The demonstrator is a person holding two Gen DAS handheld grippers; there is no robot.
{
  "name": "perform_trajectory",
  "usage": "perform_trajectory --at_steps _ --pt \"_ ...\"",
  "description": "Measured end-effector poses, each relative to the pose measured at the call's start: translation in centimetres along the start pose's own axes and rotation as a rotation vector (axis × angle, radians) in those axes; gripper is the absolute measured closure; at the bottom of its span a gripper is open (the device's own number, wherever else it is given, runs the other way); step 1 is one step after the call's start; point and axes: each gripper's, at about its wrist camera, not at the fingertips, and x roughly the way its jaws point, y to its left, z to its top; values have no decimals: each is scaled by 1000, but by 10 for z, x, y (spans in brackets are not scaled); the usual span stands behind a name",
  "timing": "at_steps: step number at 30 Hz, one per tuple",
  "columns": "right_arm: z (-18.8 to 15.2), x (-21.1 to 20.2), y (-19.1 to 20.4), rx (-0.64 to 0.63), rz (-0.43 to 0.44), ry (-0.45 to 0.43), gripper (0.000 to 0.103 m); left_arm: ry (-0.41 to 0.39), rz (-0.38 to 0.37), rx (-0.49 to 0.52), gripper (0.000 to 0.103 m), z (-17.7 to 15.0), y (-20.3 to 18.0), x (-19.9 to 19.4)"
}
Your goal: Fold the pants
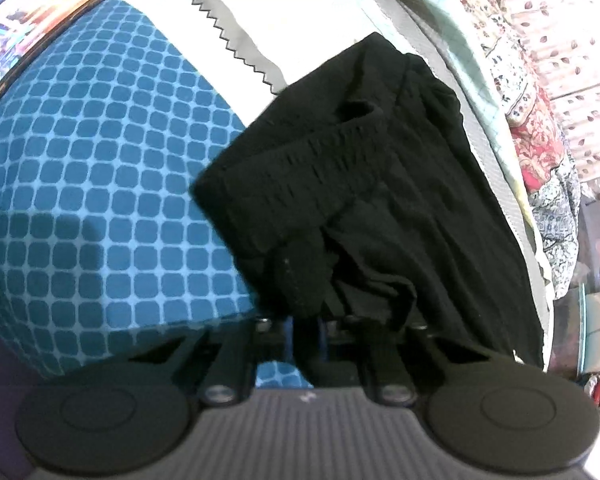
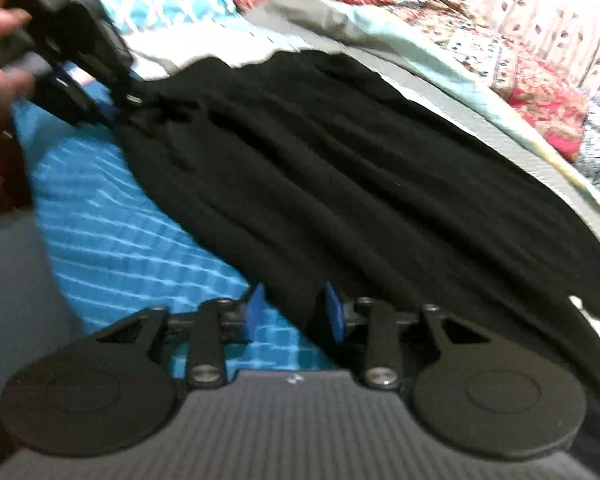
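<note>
Black pants lie on a blue checked bed sheet, their gathered waistband toward the left. My left gripper is shut on a bunched fold of the pants, which hides its fingers. In the right wrist view the pants stretch across the bed, and the left gripper grips their far left end. My right gripper has its blue pads spread apart, with the near edge of the pants lying between them.
A phone or tablet lies at the sheet's far left. A white cloth with a zigzag grey edge and floral quilts are piled behind the pants. The bed's edge drops off at the left.
</note>
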Motion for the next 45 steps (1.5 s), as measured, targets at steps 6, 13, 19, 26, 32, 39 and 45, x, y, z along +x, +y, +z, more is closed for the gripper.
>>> perform_trajectory --at_steps 6,13,19,26,32,39,45 --pt "1 -36 -1 103 117 -16 96 -36 0 53 95 -12 2 -36" --pt "-9 -21 14 124 118 12 84 -24 56 114 88 -29 8 -35" --pt "-8 -62 -27 316 150 -94 76 -114 -47 232 71 -31 -6 -96" --pt "-18 -84 -115 651 40 -146 75 -319 154 629 59 19 -91 -97" --pt "-21 -85 -193 892 -82 -157 74 -319 263 1117 42 43 -196 -5" --pt "-20 -84 -320 1102 -288 -175 67 -224 360 1273 31 72 -235 116" --pt "-49 -43 -443 1441 -395 -147 66 -174 420 1371 32 80 -221 161"
